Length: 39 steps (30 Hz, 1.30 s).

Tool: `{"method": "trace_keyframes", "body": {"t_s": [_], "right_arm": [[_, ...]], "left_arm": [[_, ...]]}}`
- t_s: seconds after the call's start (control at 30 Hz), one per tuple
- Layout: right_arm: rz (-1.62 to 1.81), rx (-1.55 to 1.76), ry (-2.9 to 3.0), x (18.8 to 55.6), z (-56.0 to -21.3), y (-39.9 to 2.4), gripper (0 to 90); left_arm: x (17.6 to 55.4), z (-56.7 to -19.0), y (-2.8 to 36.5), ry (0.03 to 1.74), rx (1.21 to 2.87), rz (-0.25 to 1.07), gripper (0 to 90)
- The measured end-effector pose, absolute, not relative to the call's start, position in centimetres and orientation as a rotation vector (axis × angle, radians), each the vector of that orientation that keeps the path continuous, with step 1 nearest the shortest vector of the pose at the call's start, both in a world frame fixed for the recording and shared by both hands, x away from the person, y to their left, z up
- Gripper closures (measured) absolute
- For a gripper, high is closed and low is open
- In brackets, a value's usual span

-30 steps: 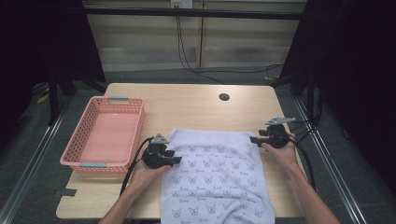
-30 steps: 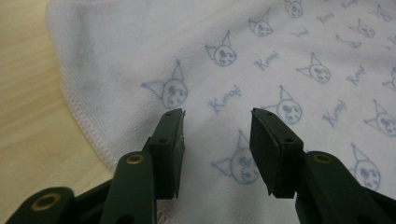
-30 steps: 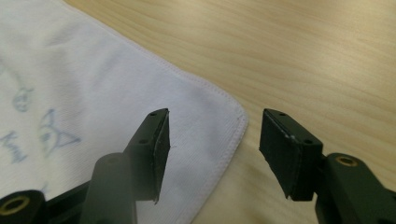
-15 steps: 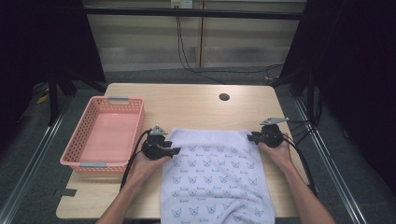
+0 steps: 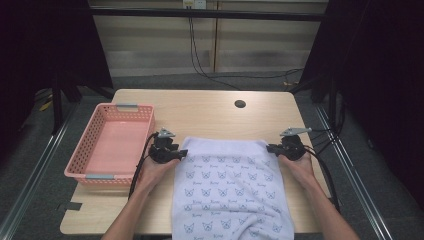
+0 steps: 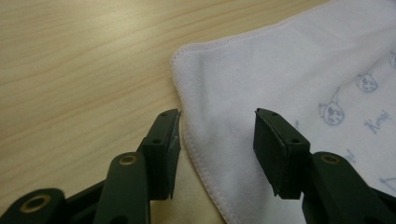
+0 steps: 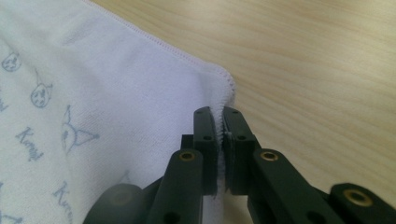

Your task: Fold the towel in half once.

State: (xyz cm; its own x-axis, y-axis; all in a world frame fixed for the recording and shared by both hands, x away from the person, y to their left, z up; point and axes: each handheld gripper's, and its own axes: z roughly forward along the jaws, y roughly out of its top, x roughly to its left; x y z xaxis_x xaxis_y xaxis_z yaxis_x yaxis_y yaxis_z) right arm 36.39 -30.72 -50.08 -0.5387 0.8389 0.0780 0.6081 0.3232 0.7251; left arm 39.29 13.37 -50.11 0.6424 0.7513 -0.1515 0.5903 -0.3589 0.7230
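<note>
A white towel (image 5: 230,185) printed with small blue faces lies flat on the wooden table (image 5: 200,110), its near end hanging over the front edge. My left gripper (image 5: 181,154) is at the towel's far left corner. In the left gripper view it (image 6: 217,114) is open, and the towel's (image 6: 261,70) hemmed edge lies between the jaws, which have just closed a little without pressing on it. My right gripper (image 5: 270,148) is at the far right corner. There its jaws (image 7: 217,112) have just closed and pinch the towel's (image 7: 116,84) hem.
A pink plastic basket (image 5: 90,135) stands on the table's left side, close to my left hand. A round cable hole (image 5: 240,104) sits near the table's far edge. Bare wood lies beyond the towel. Black cables trail from both grippers.
My left hand has moved away from me along the towel's left edge to its far corner. The right jaws have closed on the far right corner.
</note>
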Motion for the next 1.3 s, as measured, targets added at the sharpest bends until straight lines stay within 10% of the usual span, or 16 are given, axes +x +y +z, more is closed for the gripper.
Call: {"method": "trace_keyframes", "body": {"t_s": [0.37,0.53,1.3], "right_arm": [[1.082,1.306,2.285,36.3,-50.0,-30.8,85.4],[1.11,1.302,2.288,35.8,-49.7,-31.0,85.3],[1.42,1.249,1.959,37.2,-38.2,-35.1,85.6]], "left_arm": [[40.6,-50.5,11.9,1.015,2.104,0.274,52.3],[40.8,-50.4,11.9,0.978,2.102,0.198,85.1],[42.0,-37.3,13.7,0.807,1.835,0.301,87.0]]}}
